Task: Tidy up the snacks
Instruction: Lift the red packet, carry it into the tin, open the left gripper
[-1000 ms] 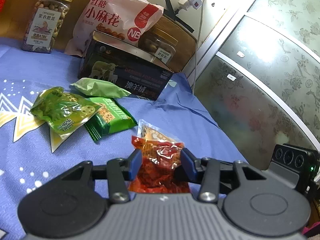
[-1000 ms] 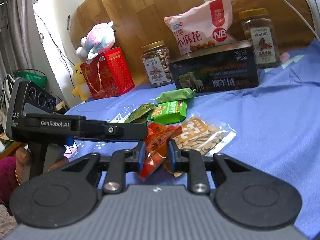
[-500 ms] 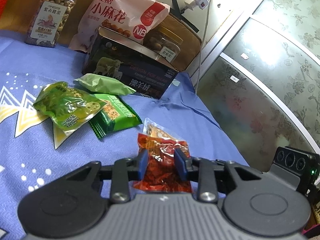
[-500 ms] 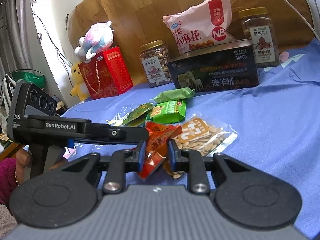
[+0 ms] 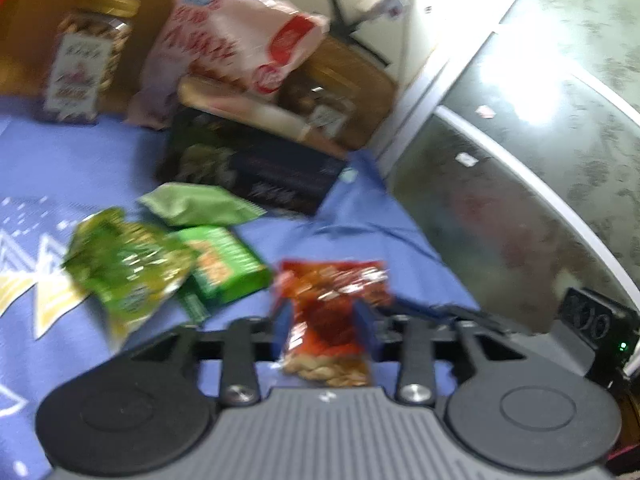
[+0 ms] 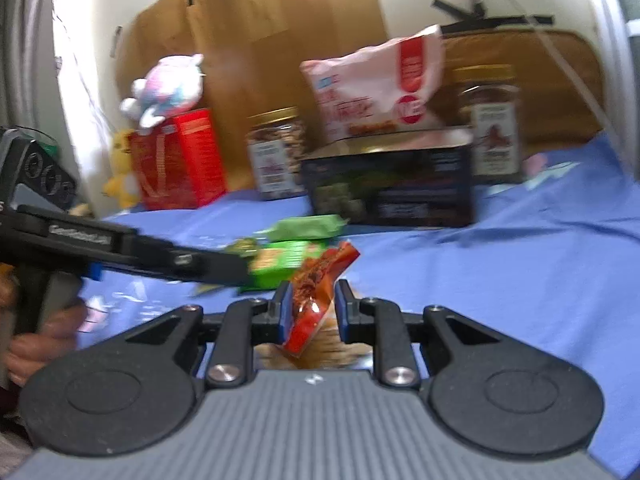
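Observation:
A red snack packet (image 5: 332,300) hangs over the blue sheet (image 6: 500,280), held between both grippers. My right gripper (image 6: 311,308) is shut on one end of the red packet (image 6: 316,292), which tilts up to the right. My left gripper (image 5: 324,328) has the other end between its jaws. Those jaws are opening, and the pads stand beside the packet without squeezing it. A clear packet of pale nuts (image 5: 332,374) lies just under the red one, also low in the right wrist view (image 6: 320,354). Both views are blurred.
Three green packets (image 5: 124,272) (image 5: 224,264) (image 5: 196,200) lie left of the red one. Behind stand a dark box (image 6: 392,188), a pink bag (image 5: 228,48), nut jars (image 5: 84,60), a red box (image 6: 180,160) and a plush toy (image 6: 168,84). A frosted glass door (image 5: 520,160) borders the right.
The left jaws squeezed the red packet half a second ago and have since spread apart. The right gripper rolled, and the packet now tilts upward. Both views have gone blurry.

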Demonstrator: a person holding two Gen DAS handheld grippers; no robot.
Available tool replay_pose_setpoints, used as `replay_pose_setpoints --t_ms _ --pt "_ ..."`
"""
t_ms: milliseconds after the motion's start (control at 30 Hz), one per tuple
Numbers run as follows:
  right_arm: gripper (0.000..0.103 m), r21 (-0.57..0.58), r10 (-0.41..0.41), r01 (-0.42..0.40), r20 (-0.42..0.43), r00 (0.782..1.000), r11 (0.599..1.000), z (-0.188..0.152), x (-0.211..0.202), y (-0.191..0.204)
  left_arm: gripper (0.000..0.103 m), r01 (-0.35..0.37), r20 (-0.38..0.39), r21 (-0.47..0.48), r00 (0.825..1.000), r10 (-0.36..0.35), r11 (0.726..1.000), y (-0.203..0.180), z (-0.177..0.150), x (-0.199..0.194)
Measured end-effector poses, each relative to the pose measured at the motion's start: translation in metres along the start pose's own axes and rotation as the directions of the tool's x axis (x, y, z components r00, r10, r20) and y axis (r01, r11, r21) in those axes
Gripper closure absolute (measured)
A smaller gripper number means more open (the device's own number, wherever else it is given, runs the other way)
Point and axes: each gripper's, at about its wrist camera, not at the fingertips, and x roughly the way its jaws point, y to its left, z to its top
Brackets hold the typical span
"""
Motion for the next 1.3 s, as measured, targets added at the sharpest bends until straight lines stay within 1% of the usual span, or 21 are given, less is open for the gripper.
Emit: replay_pose_setpoints --t_ms 67,133,200,233,333,400,500,533,567,600,633,700,767,833,900,933,967,1000,1133,1200,1300 --pt "0.076 -0.01 -0.028 0.028 0.001 1.0 1.0 -0.001 -0.001 -0.007 0.059 -0.002 -0.016 -0.02 1.0 0.001 1.0 0.007 0.002 0.003" --pt "0.074 0.008 -0.022 0.022 -0.013 1.0 1.0 -0.003 -0.001 -0.015 0.057 0.012 -0.036 -0.022 0.999 -0.013 1.0 0.008 0.005 0.009" --pt "0.071 0.019 -0.021 0.021 -0.025 0.999 1.0 -0.006 0.0 -0.018 0.045 0.019 -0.051 0.001 0.999 -0.019 1.0 0.004 0.008 0.016" --pt "0.071 0.02 -0.022 0.022 -0.033 0.999 1.0 -0.007 0.002 -0.019 0.044 0.018 -0.056 0.015 0.998 -0.017 1.0 0.002 0.01 0.02" --pt "0.073 -0.02 -0.027 0.025 -0.081 0.996 0.999 -0.012 0.008 -0.014 0.044 0.024 -0.084 0.063 0.996 -0.019 0.998 -0.005 0.015 0.036" --pt "0.074 -0.065 -0.035 0.03 -0.081 0.996 0.997 -0.012 0.009 -0.007 0.044 0.018 -0.116 0.082 0.993 -0.008 0.996 -0.006 0.016 0.047" --pt "0.073 -0.073 -0.037 0.031 -0.086 0.996 0.997 -0.012 0.009 -0.007 0.046 0.023 -0.142 0.059 0.99 -0.015 0.998 -0.003 0.014 0.054" --pt "0.071 -0.058 -0.03 0.024 -0.09 0.995 0.998 -0.012 0.009 -0.009 0.047 0.025 -0.142 0.057 0.99 -0.017 0.998 -0.002 0.013 0.055" --pt "0.058 -0.034 -0.023 0.02 -0.095 0.995 0.999 -0.012 0.01 -0.014 0.05 0.02 -0.138 0.064 0.99 -0.011 0.998 -0.003 0.013 0.055" --pt "0.052 -0.008 -0.033 0.032 -0.098 0.995 0.999 -0.011 0.01 -0.017 0.057 0.011 -0.129 0.072 0.992 -0.002 0.997 -0.004 0.013 0.054" --pt "0.05 0.019 -0.04 0.042 -0.103 0.994 0.999 -0.011 0.011 -0.021 0.06 0.002 -0.121 0.078 0.993 0.007 0.997 -0.004 0.013 0.054" --pt "0.05 0.054 -0.021 0.027 -0.111 0.994 0.998 -0.01 0.013 -0.026 0.072 -0.015 -0.102 0.091 0.995 0.024 0.996 -0.004 0.012 0.052" --pt "0.05 0.04 -0.007 0.011 -0.114 0.993 0.999 -0.009 0.015 -0.024 0.074 -0.027 -0.094 0.102 0.995 0.036 0.994 -0.003 0.012 0.052" --pt "0.05 -0.002 -0.011 0.01 -0.111 0.994 1.0 -0.008 0.018 -0.018 0.075 -0.035 -0.082 0.112 0.996 0.045 0.993 -0.003 0.011 0.051" --pt "0.056 -0.025 -0.009 0.006 -0.111 0.994 1.0 -0.006 0.022 -0.017 0.075 -0.044 -0.075 0.129 0.996 0.054 0.991 -0.005 0.01 0.049" --pt "0.066 -0.031 -0.004 0.001 -0.105 0.994 1.0 -0.005 0.022 -0.017 0.075 -0.046 -0.074 0.131 0.996 0.056 0.99 -0.006 0.011 0.049" --pt "0.071 -0.035 0.0 -0.004 -0.096 0.995 0.999 -0.004 0.022 -0.015 0.077 -0.048 -0.07 0.13 0.996 0.058 0.99 -0.007 0.011 0.047" --pt "0.071 -0.045 0.003 -0.006 -0.081 0.997 0.999 -0.003 0.022 -0.012 0.082 -0.041 -0.062 0.13 0.997 0.049 0.991 -0.009 0.013 0.045" --pt "0.074 -0.127 -0.025 0.022 -0.02 0.999 0.992 0.004 0.021 0.004 0.082 -0.044 -0.003 0.143 0.999 0.045 0.989 -0.015 0.029 0.032" --pt "0.074 -0.128 -0.018 0.019 0.014 1.0 0.992 0.015 0.022 0.003 0.081 -0.043 0.03 0.15 0.999 0.039 0.988 -0.017 0.043 0.029" --pt "0.074 -0.145 -0.007 0.014 0.051 0.999 0.989 0.041 0.031 -0.004 0.081 -0.069 0.075 0.178 0.996 0.056 0.982 -0.021 0.069 0.03"
